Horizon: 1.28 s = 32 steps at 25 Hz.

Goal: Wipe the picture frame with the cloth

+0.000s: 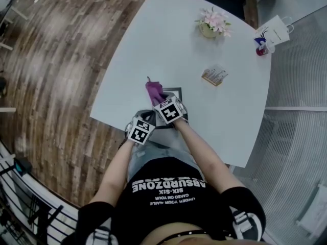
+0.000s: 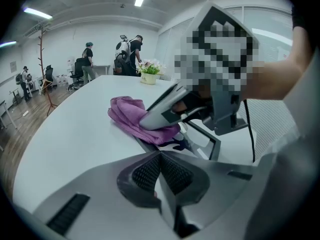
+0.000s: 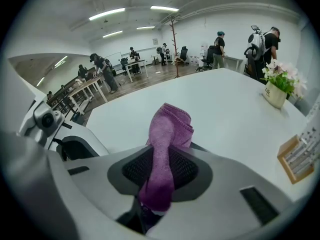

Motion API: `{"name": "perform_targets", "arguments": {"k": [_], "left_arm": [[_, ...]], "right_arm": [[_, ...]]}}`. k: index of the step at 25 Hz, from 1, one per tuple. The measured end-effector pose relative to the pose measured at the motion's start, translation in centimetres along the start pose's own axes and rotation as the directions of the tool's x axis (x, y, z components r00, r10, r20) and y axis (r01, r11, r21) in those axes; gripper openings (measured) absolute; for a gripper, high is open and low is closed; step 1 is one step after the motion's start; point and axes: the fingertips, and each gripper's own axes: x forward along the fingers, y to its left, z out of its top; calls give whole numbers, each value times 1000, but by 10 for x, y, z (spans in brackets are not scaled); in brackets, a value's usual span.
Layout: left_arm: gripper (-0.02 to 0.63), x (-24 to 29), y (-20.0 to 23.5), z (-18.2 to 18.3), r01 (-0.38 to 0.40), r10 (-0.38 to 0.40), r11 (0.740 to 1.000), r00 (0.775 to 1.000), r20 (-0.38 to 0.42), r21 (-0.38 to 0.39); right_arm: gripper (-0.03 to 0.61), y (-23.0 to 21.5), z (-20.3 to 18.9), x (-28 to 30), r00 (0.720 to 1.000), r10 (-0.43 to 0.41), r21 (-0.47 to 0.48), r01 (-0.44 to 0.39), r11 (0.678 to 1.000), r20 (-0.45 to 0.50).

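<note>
Right gripper [image 3: 160, 184] pinches cloth [image 3: 169, 129] on frame [image 2: 216, 145]; left gripper [image 2: 160, 166], jaws pressed together, sits beside; flowers [image 1: 213, 23] well apart.

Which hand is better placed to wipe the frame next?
Right. The right gripper is shut on the purple cloth, which rests on the picture frame; the left gripper is shut, without cloth.
</note>
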Motion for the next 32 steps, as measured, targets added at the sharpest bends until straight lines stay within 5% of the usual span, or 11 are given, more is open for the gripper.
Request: {"name": "perform_targets", "arguments": {"k": [15,20,32], "left_arm": [[15,-1,1,1,-30,31,1000,999,17,-8],[15,0,0,0,-27,28,999,999,16,-39],[15,-2,0,-1,-39,40,998,999,16,-40]], "right_arm": [[107,22,-28,-13,994,21,-8,-22,1000,-109],[107,18,-32,-13,997,9,-19,-10,1000,-77],[109,-6,-43,-26,997,14,93,-7,996,-76]]}}
